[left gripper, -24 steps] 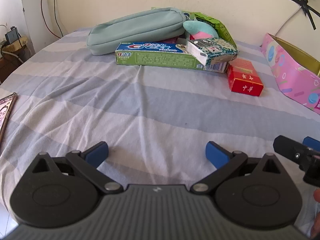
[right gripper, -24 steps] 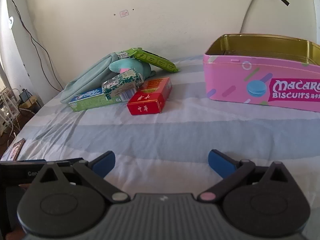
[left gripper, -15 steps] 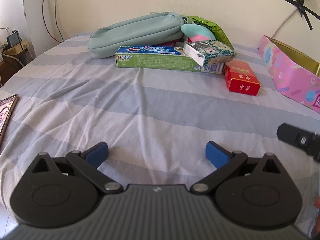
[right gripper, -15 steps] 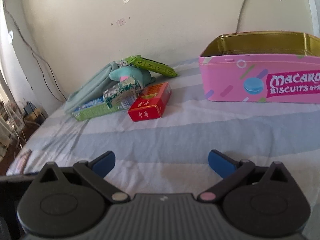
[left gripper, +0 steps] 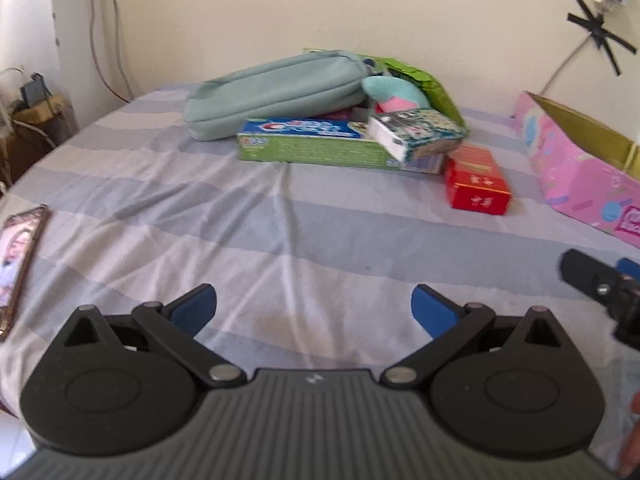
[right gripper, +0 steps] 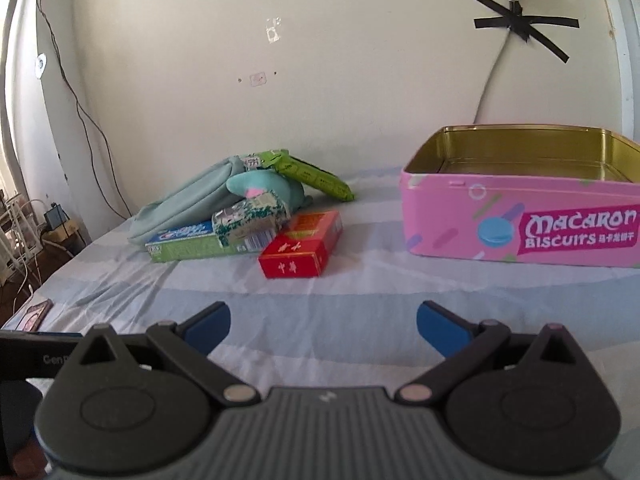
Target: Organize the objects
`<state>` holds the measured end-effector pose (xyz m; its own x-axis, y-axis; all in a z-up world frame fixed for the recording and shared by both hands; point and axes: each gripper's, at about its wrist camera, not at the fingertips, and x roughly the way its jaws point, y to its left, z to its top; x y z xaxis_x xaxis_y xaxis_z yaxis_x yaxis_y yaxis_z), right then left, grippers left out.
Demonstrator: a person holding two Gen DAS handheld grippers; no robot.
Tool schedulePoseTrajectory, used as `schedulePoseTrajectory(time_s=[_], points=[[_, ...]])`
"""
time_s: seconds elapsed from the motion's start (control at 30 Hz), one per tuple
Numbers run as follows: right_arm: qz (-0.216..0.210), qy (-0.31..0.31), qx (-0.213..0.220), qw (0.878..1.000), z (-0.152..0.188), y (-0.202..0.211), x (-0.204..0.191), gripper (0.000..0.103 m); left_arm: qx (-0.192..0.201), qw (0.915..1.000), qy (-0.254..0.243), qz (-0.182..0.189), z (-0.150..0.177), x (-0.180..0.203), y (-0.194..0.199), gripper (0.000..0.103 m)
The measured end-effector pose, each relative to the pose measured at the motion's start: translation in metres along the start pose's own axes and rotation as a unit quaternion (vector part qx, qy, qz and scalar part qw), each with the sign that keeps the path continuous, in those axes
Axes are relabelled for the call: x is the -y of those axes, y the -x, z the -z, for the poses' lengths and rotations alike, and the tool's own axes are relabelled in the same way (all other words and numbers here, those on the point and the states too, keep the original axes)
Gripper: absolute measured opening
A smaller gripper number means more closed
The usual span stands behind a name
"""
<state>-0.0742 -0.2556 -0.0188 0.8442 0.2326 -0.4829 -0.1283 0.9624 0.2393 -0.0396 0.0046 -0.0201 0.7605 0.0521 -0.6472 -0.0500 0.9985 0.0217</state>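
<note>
hovering level over the striped sheet (left gripper: pixel 320 240), left claw (left gripper: pixel 314 306) and right claw (right gripper: pixel 323 322) gape, released.

Left gripper (left gripper: pixel 314 306): jaws spread wide, blue fingertips (left gripper: pixel 196 305) well apart, nothing between them, held low and level, pointing forward. Right gripper (right gripper: pixel 323 324): likewise wide apart and bare, blue pads (right gripper: pixel 438 326) clear of any contact. Just beside the left claw's right fingertip, part of the right gripper showing.
</note>
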Motion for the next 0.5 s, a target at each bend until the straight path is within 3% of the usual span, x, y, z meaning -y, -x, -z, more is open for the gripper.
schedulePoseTrajectory(time_s=[0.5], points=[[-0.010, -0.018, -0.004, 1.000, 0.0020, -0.0010, 0.0104, 0.103, -0.005, 0.9996, -0.015, -0.025, -0.0051, -0.0007, -0.0028, 0.103]])
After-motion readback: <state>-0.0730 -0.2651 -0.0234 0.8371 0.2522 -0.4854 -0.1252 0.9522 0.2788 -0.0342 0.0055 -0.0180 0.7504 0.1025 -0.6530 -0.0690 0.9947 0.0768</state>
